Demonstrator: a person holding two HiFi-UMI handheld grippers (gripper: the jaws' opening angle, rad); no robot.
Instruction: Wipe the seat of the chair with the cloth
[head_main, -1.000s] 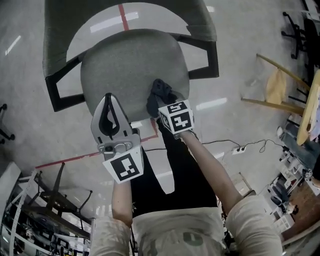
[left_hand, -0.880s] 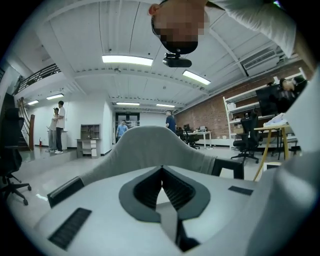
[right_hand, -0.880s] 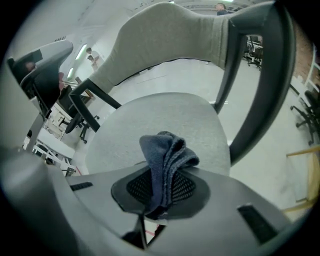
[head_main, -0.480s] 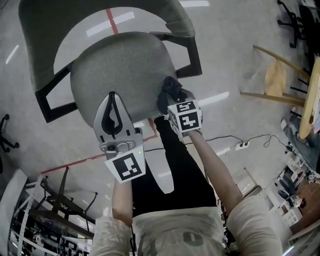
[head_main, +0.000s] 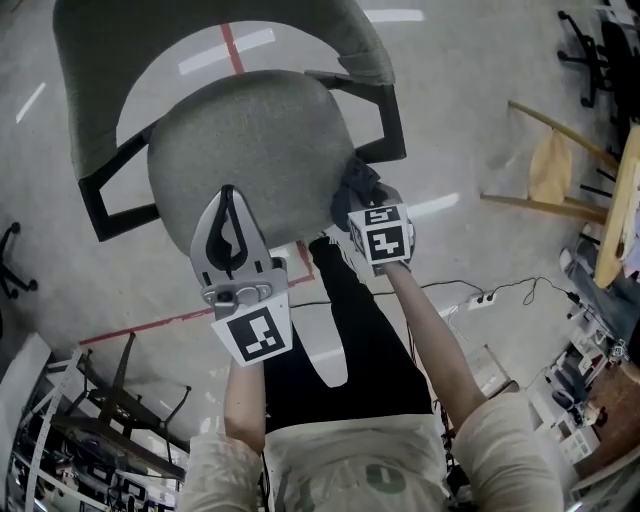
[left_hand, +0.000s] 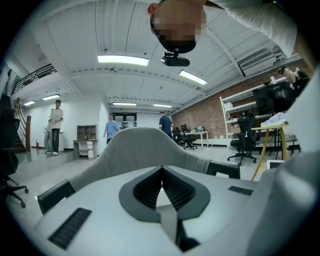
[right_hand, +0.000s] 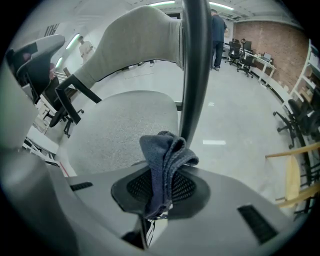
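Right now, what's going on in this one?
A person stands over a grey chair with a gripper in each hand. The right gripper is shut on a dark blue cloth, held at the right edge of the seat beside the armrest; whether it touches the seat is unclear. The left gripper hovers over the seat's front, jaws together on nothing.

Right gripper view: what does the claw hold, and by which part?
The right claw is shut on the dark cloth, pinching a folded bunch of it; the fold sticks out ahead.
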